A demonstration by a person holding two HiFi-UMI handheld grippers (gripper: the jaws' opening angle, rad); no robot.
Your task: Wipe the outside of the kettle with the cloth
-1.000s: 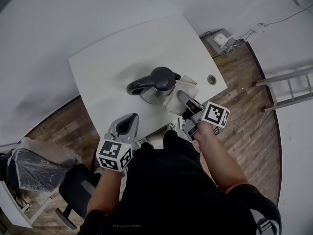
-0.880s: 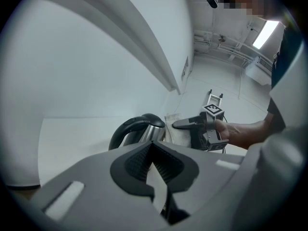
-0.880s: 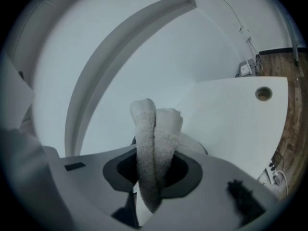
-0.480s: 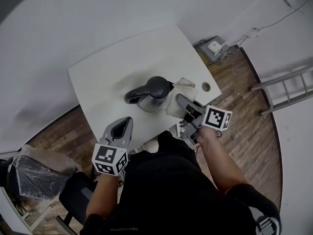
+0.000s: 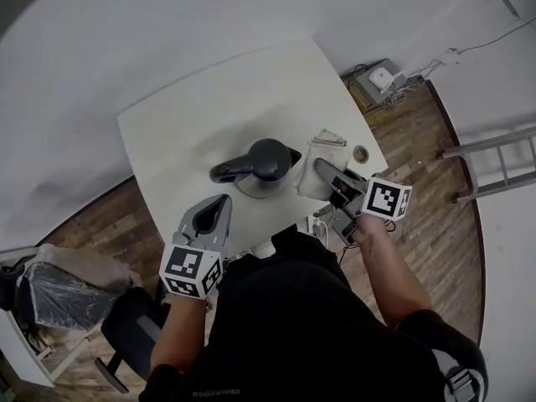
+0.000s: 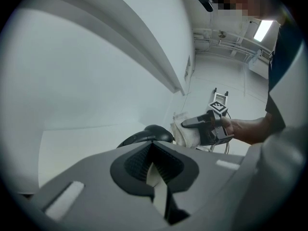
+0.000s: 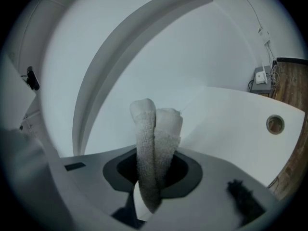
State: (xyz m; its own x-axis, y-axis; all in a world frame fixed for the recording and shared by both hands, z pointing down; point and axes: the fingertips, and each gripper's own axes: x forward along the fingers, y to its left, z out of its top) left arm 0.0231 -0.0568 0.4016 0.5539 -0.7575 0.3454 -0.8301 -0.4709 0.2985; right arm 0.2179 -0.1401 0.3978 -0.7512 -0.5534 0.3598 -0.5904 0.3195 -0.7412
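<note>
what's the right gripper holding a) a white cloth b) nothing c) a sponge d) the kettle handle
a: the right gripper view shows the right gripper with its jaws closed on a folded white cloth that sticks up between them.

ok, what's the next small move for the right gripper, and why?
Probably press the cloth against the kettle on its right side and start sweeping round it. The right gripper has its jaws shut on the folded cloth, which sits just beside the kettle; contact isn't clear. The left gripper hangs back, shut and empty.
</note>
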